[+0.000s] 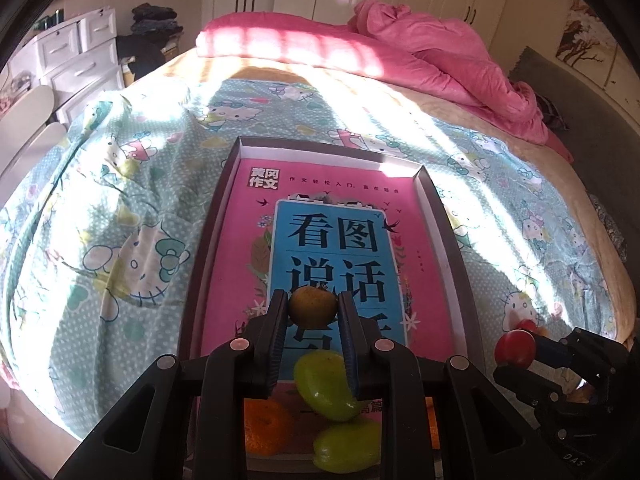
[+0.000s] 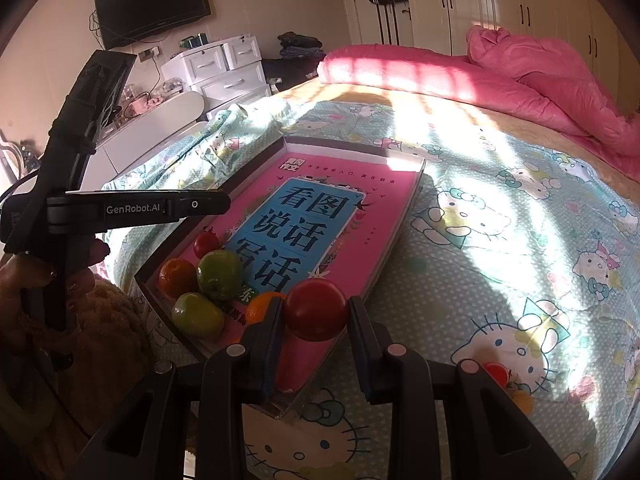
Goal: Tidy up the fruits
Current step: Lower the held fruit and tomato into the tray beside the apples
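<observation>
So the left gripper is clamped on a small yellow-brown fruit, held over the shallow dark tray that sits on the Hello Kitty bedsheet. The right gripper is pinched around a red fruit, right at the tray's near edge. Inside the tray there's a pink book with a blue title panel taking up most of the floor, so the fruit is all bunched at the near end on top of it: two green fruits, one close behind the other, an orange beside them, a small red one further back, and another orange one half hidden behind the right gripper's left finger. From the left wrist view, the green ones sit right under the left fingers. A small red fruit lies loose on the sheet, off the tray, partly hidden by the gripper frame. Pink duvet is piled at the far end of the bed, white drawers beyond it.
</observation>
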